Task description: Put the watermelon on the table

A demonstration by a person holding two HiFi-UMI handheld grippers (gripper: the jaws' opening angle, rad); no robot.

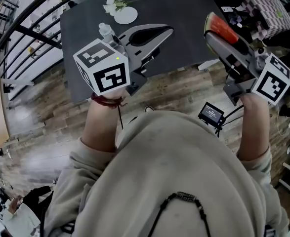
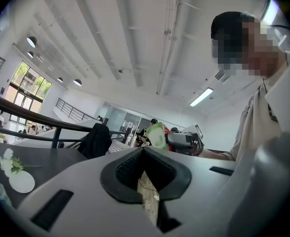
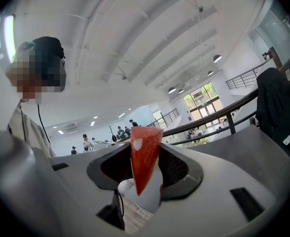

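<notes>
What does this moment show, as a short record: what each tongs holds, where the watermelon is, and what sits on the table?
Right tongs: closed on a red wedge-shaped watermelon slice with green rind
Left tongs: closed, nothing between them
Watermelon place: held in the air, not yet set on the dark grey table
On table: white round plate, white flowers, clear plastic bottle
</notes>
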